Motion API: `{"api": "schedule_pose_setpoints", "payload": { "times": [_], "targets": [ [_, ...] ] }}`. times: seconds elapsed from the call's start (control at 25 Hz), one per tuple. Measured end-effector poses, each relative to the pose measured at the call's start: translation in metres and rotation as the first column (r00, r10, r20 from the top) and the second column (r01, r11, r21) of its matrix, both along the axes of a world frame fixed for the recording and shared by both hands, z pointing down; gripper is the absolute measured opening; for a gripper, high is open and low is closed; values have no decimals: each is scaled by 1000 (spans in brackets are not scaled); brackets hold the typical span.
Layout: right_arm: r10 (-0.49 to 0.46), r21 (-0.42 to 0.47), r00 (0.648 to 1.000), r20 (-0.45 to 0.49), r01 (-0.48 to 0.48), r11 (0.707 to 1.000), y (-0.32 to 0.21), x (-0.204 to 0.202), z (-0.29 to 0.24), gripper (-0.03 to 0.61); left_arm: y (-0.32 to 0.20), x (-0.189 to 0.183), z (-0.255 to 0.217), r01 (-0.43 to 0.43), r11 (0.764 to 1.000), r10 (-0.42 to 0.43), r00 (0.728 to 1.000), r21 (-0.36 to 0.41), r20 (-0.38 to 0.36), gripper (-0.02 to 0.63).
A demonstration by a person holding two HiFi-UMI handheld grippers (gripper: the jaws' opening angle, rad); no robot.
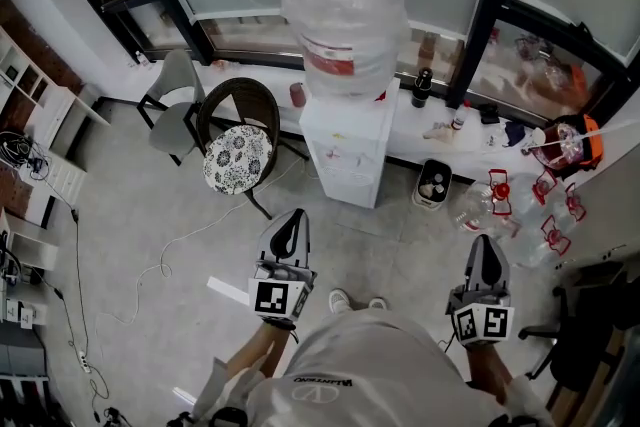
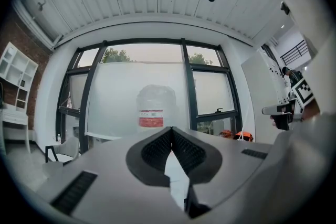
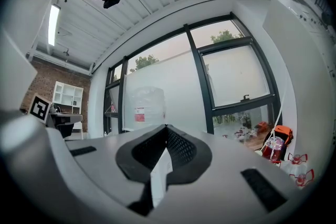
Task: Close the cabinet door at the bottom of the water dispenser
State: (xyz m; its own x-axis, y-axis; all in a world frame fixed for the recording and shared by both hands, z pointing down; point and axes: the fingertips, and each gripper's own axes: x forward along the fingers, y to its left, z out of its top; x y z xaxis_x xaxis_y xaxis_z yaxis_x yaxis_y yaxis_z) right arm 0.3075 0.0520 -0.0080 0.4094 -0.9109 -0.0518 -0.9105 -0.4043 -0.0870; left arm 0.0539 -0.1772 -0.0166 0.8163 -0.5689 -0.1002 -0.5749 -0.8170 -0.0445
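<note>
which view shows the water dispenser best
The head view: it shows the whole white water dispenser from above, with its bottle on top. The left gripper view and the right gripper view catch only the bottle; the white body below it is hidden.

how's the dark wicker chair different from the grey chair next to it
The dark woven wicker chair has a rounded back; the plain grey chair has a flatter, squarer one. The wicker chair carries a round black-and-white patterned cushion; the grey chair's seat is bare. The wicker chair stands right beside the white water dispenser; the grey chair is farther to the left of it. Both are unoccupied.
</note>
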Motion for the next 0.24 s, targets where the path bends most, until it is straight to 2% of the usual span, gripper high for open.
{"api": "schedule_pose_setpoints", "payload": {
  "times": [0.24],
  "targets": [
    [4, 6, 1000, 6, -4, 1000, 5, 2, 0, 15, 0, -1, 0, 0, 998, -2, 999, -60, -45, 8]
  ]
}}
